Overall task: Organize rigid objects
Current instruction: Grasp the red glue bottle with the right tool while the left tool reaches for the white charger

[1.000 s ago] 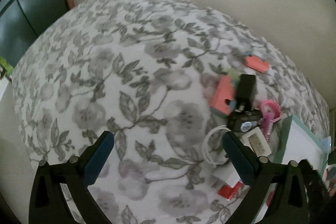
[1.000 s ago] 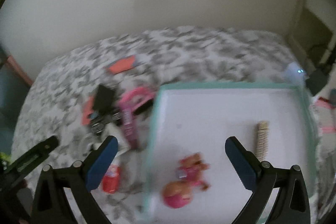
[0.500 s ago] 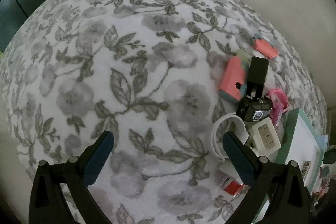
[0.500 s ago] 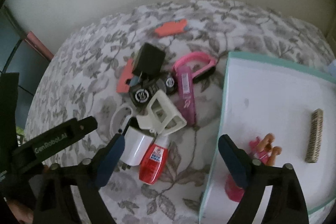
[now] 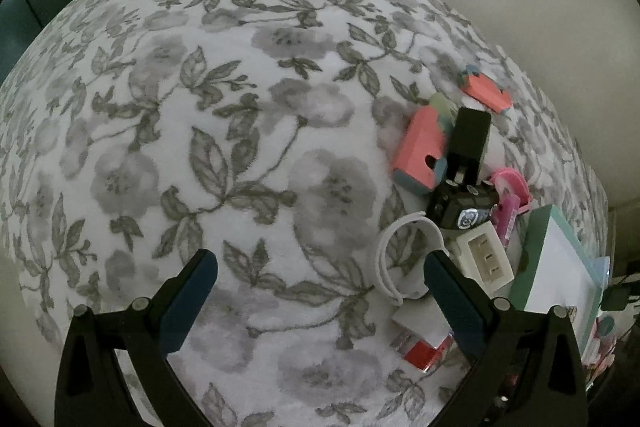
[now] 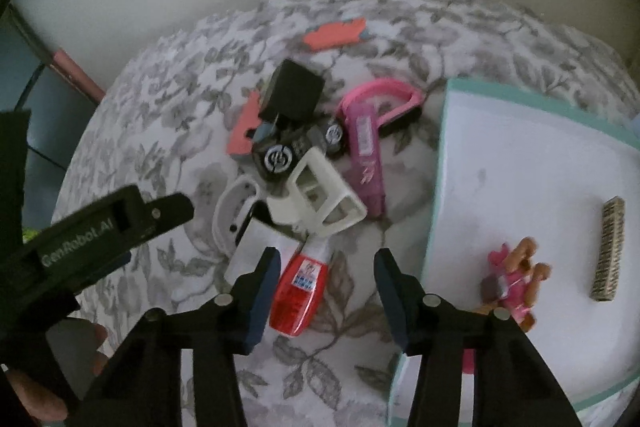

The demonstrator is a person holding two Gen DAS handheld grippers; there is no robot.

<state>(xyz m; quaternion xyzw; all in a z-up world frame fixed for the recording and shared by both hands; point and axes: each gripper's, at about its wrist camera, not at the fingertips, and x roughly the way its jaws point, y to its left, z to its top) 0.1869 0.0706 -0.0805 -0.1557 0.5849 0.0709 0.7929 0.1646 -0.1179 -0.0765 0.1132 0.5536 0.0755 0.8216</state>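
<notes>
A pile of small rigid objects lies on the floral cloth: a red bottle, a white plug frame, a black toy car, a black charger, a pink clip and coral pieces. My right gripper hangs low over the red bottle. Its jaws are closing with the bottle between them, close to the left pad and clear of the right one. My left gripper stands open over bare cloth, left of the pile, with the white ring by its right finger.
A white tray with a teal rim lies right of the pile and holds a pink doll and a small brush. The left tool's black body and a hand fill the right view's lower left. A wall stands behind.
My right gripper swung left from above the tray to the pile, sank, and its jaws narrowed around the red bottle. The left view tipped further down at the cloth.
</notes>
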